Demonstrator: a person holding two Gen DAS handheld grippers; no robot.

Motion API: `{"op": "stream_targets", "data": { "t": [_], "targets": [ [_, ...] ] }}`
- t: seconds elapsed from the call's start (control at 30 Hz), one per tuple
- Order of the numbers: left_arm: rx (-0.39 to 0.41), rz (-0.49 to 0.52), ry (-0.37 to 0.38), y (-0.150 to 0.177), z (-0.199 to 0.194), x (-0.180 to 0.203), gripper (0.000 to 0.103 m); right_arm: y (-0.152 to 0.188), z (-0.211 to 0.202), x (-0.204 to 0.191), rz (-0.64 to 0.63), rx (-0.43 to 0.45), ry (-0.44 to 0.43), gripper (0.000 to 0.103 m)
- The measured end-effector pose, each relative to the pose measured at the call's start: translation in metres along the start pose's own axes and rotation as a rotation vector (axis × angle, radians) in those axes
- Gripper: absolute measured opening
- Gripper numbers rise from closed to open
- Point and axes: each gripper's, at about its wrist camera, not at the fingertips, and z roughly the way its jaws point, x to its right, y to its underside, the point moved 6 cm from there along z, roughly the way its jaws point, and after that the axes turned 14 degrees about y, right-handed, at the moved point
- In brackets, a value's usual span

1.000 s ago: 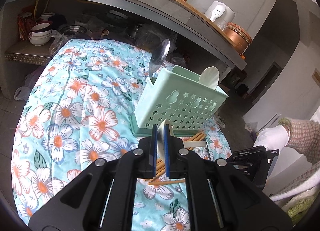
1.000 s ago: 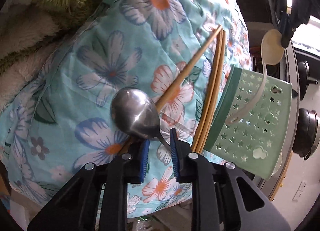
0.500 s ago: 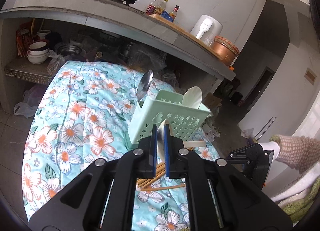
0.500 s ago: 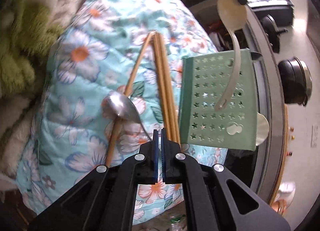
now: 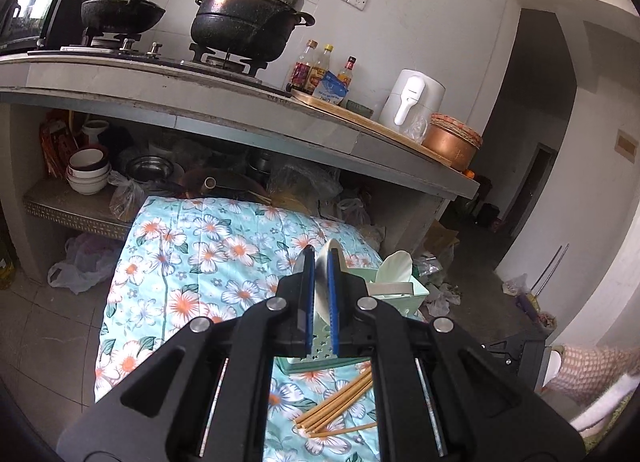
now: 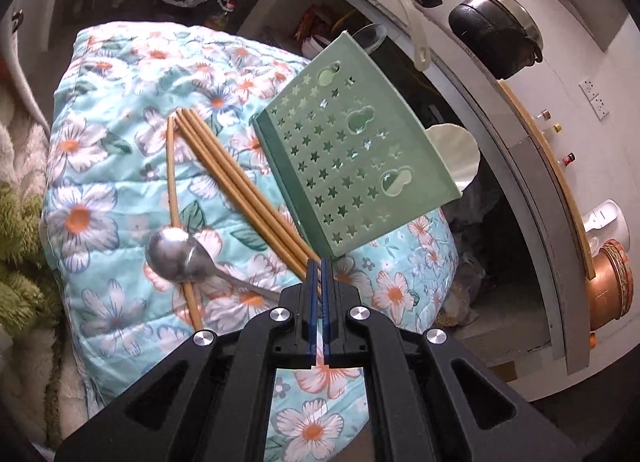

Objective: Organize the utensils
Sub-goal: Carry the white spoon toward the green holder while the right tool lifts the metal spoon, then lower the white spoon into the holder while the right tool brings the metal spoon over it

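In the left wrist view the left gripper (image 5: 319, 262) sits at the lower centre of the frame, its blue pads pinching a white plastic spoon (image 5: 325, 258) whose pale edge shows between them and pokes out above the tips. Just behind and to the right stands the mint-green utensil basket (image 5: 400, 296), with a white scoop (image 5: 395, 266) sticking out of its top. A bundle of wooden chopsticks (image 5: 336, 408) lies on the floral quilt (image 5: 192, 262) at the lower centre, partly hidden by the gripper body. At the lower right edge a gloved hand in a knitted sleeve (image 5: 588, 366) holds the black body of the other tool.

In the right wrist view the right gripper (image 6: 319, 266) is pressed together at the lower centre — only a thin slit remains between the blue pads, and I cannot tell whether anything is caught in it. The tips sit over the near ends of the chopsticks (image 6: 240, 189), which run diagonally up to the left across the quilt (image 6: 100, 189). One separate stick lies further left, and a metal spoon (image 6: 176, 254) rests on it at the centre left, its handle running towards the gripper. The basket (image 6: 348, 149), its wall punched with stars, fills the centre right; the white scoop (image 6: 456, 153) shows past its right-hand rim. The stove counter (image 6: 532, 189) with a black pot (image 6: 500, 33) curves down the right side.
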Motion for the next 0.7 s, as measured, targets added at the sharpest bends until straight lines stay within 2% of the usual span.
{"op": "stream_targets", "data": {
  "t": [0.1,0.2,0.3,0.6,0.67,0.7],
  "targets": [
    [-0.012,-0.021,-0.001,0.009,0.007,-0.004,0.005,0.009,0.001,-0.023,-0.146,0.013,-0.044,0.007],
    [-0.019,-0.036,-0.008,0.016,0.009,-0.007,0.005,0.013,0.006,-0.047,-0.321,0.056,-0.061,0.025],
    [-0.013,-0.035,-0.023,0.015,0.006,-0.009,0.005,0.012,0.012,-0.06,-0.422,0.091,-0.076,0.033],
    [-0.005,0.019,-0.063,-0.004,-0.001,-0.009,0.005,-0.002,0.024,-0.078,-0.529,0.186,-0.1,0.031],
    [-0.009,0.029,-0.065,-0.006,0.002,-0.009,0.005,-0.002,0.023,-0.082,-0.533,0.192,-0.105,0.021],
    [-0.01,0.034,-0.067,-0.007,0.003,-0.008,0.005,-0.001,0.022,-0.084,-0.522,0.185,-0.111,0.012]
  ]
}}
